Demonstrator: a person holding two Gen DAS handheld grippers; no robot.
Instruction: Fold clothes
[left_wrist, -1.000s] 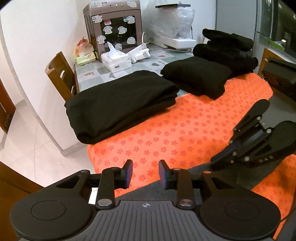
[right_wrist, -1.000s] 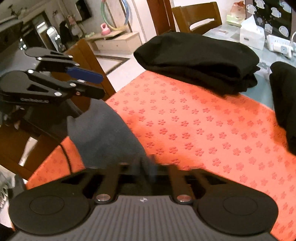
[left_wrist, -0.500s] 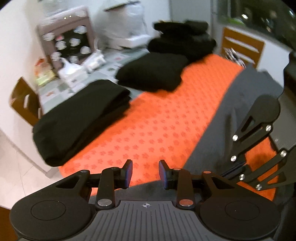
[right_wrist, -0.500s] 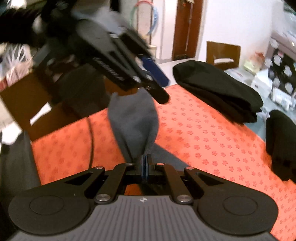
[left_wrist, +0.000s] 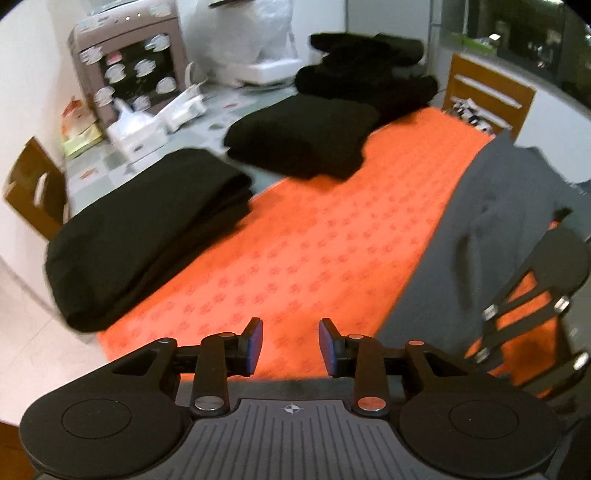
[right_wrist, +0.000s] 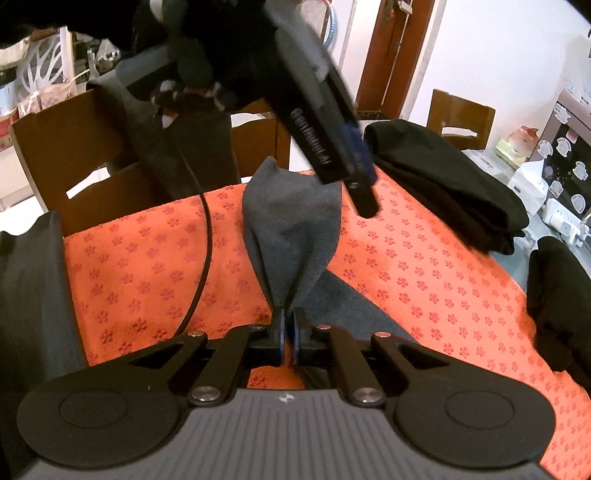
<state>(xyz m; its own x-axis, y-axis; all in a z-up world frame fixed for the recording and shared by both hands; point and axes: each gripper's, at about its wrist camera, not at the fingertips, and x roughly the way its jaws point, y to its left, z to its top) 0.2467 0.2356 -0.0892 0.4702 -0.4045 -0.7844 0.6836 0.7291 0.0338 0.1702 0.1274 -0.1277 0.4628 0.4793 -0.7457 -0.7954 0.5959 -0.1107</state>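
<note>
A grey garment (left_wrist: 498, 221) lies along the right side of the orange flower-print mat (left_wrist: 314, 240). In the right wrist view a fold of this grey garment (right_wrist: 295, 229) rises in a taut cone from my right gripper (right_wrist: 290, 328). The pads still pinch its tip while the jaws begin opening. My left gripper (left_wrist: 291, 343) is open and opening wider, with only mat showing between its fingers. From the right wrist view the left gripper (right_wrist: 364, 192) hangs just past the fold's far edge. The right gripper's black linkage (left_wrist: 535, 280) shows over the grey cloth.
Folded black piles sit along the mat's far side: one near (left_wrist: 147, 229), one further (left_wrist: 303, 140), a stack behind (left_wrist: 369, 66). A sticker-covered cabinet (left_wrist: 125, 74) and tissue box (left_wrist: 136, 129) stand beyond. Wooden chairs (right_wrist: 74, 155) flank the table. A black cable (right_wrist: 199, 240) trails over the mat.
Both views swung round. The right gripper rolled and drew the grey fold out taut, and its pads have parted slightly. The left gripper's fingers stand a little wider.
</note>
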